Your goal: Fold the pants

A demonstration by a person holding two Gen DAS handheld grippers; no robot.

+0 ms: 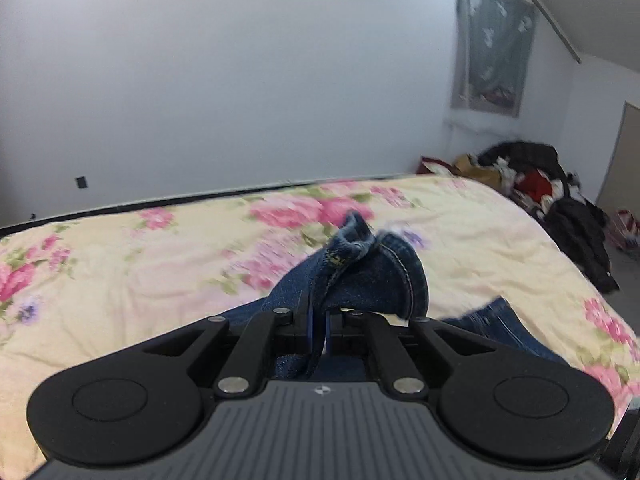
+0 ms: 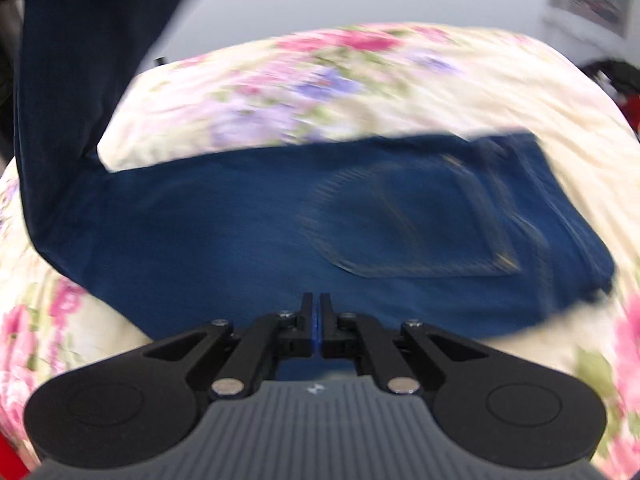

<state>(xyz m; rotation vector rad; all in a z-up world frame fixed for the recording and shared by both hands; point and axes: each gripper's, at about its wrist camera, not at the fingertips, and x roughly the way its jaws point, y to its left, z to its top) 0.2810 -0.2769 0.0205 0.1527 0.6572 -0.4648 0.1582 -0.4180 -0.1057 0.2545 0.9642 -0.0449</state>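
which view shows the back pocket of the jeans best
The right wrist view: the back pocket lies in full view, though blurred. The left wrist view shows only a bunched hem in the left gripper, no pocket.

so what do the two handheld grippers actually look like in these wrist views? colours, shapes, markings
Both match. Left gripper and right gripper: black linkage arms with silver pivot pins, two narrow black fingers with blue pads on the inner faces, a round black disc housing on each side, and a grey ribbed body with a small round black-and-white mark at its centre. No cables, hands or sleeves are in view.
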